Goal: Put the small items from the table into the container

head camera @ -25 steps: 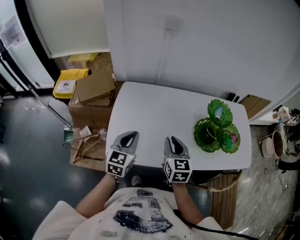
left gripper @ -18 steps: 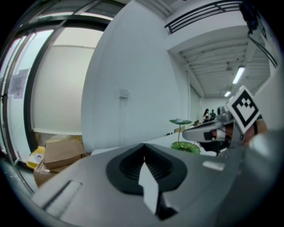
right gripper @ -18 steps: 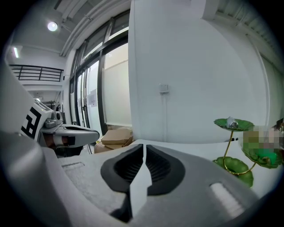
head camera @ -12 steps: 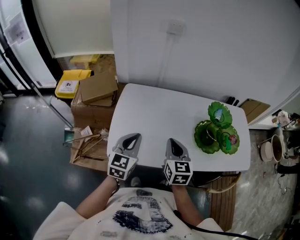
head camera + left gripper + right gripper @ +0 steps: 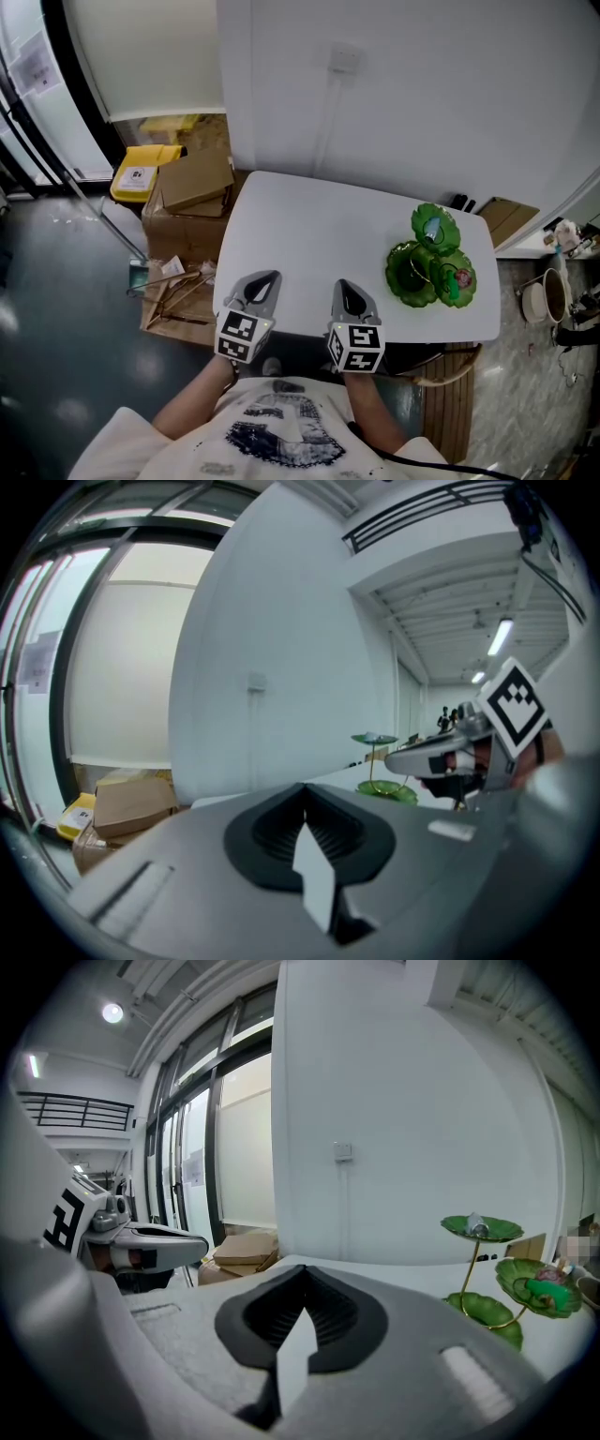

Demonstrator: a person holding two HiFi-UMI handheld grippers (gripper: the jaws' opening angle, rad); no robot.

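White table (image 5: 309,225) carries one green three-leaf stand (image 5: 417,272) at right, one pale item (image 5: 437,226) and one pink item (image 5: 462,277) on its leaves. My left gripper (image 5: 266,277) and right gripper (image 5: 344,284) are both clenched, empty.

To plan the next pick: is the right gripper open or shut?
Shut. In the right gripper view the right gripper has its jaws together, and nothing stands between them.
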